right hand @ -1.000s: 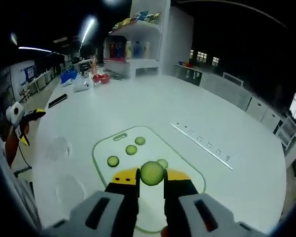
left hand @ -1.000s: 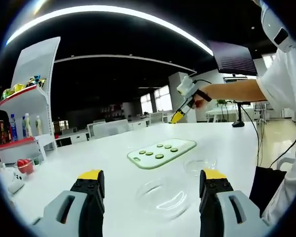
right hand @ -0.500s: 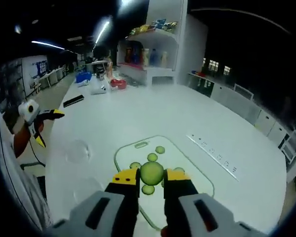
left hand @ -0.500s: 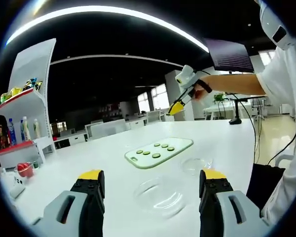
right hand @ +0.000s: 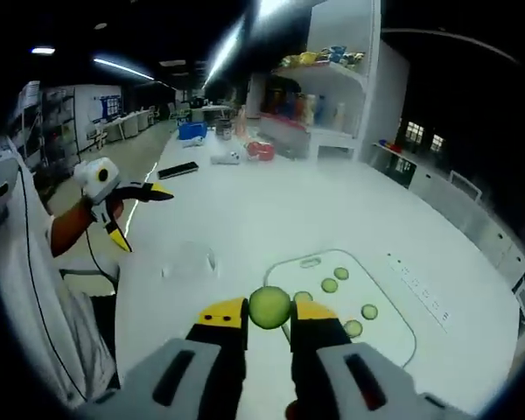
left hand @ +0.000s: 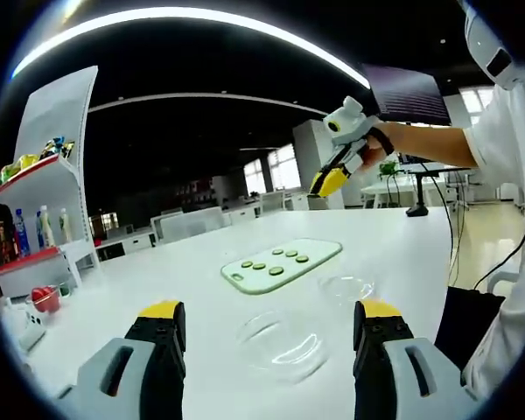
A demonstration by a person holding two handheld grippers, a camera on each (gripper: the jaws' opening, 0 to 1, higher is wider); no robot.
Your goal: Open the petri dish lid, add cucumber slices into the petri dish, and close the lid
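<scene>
Right gripper view: right gripper [right hand: 269, 311] jaws clamp slice [right hand: 269, 307], above board [right hand: 394, 328]. Left gripper [left hand: 267, 319] jaws wide; dish [left hand: 284, 343] between, lid [left hand: 347, 288] off beyond right jaw. Filling, closing remain.

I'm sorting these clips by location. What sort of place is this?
Probably a large open-plan office or demo lab: a long white table, rows of desks behind, and a display shelf stocked with bottles and snacks.

white table [left hand: 201, 289], snack shelf [left hand: 48, 188], monitor [left hand: 407, 94]
</scene>
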